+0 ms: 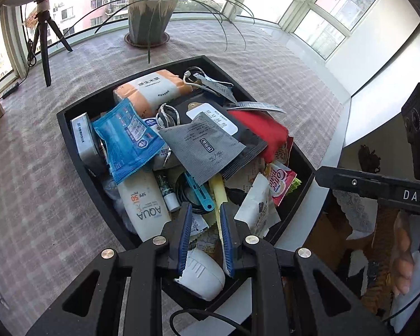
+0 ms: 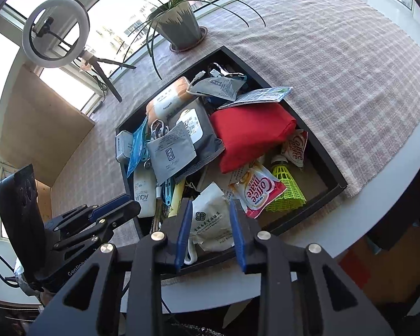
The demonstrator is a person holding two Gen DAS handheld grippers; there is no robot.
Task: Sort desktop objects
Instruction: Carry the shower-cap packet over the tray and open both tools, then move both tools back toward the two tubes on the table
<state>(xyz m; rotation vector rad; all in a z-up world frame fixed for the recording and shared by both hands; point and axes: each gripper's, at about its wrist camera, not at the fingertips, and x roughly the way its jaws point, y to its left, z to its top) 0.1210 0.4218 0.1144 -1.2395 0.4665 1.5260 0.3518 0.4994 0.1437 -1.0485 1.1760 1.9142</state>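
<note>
Left gripper [image 1: 204, 238] parted over white case [image 1: 201, 274], right gripper [image 2: 210, 235] parted (nothing held), cluttered black tray [image 2: 330, 168], potted plant [image 2: 179, 25] beyond.

1. A curved bank of windows [image 1: 308, 5] runs along the top of the frame, letting in bright daylight; apartment blocks show outside at the upper left.
2. A pinkish checked tablecloth [image 1: 28, 168] covers most of the white round table [image 2: 392, 210].
3. A grey potted plant [image 1: 148, 14] on a saucer stands at top centre, its long leaves drooping.
4. A ring light [image 2: 56, 30] on a tripod stands at the upper left.
5. A brown board [image 2: 36, 117] leans at the left edge.
</note>
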